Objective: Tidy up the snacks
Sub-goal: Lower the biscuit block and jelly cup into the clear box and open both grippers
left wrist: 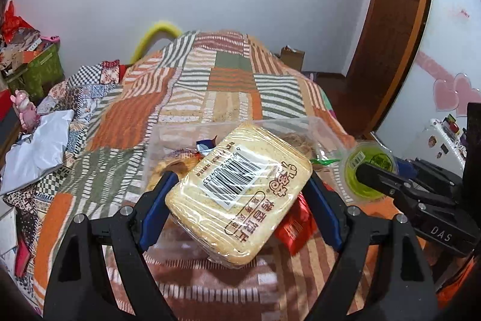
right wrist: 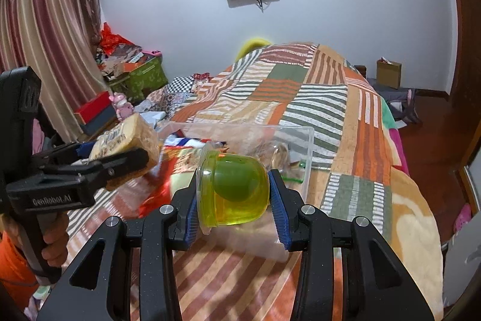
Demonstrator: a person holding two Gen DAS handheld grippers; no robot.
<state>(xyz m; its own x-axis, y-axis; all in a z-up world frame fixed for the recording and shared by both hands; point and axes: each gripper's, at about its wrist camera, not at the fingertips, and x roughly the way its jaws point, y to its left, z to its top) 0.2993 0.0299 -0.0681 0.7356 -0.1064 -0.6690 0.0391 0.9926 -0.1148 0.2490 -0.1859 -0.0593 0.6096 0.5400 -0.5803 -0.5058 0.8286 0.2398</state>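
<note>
Patchwork bedspread [left wrist: 186, 98] bears a half-filled clear bin [left wrist: 324, 125]; above it, left gripper [left wrist: 240, 185] pinches bread pack [left wrist: 240, 188], right gripper [right wrist: 233, 194] pinches jelly cup [right wrist: 237, 188], both unplaced.

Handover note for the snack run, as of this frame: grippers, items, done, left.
Left gripper: shut on the wrapped bread pack, held above the near edge of the clear plastic bin.
Right gripper: shut on the green jelly cup, also held up near the bin.
Done: several snacks already lie in the bin on the bed.
Left: drop both items in; a red packet lies on the quilt outside it.
</note>
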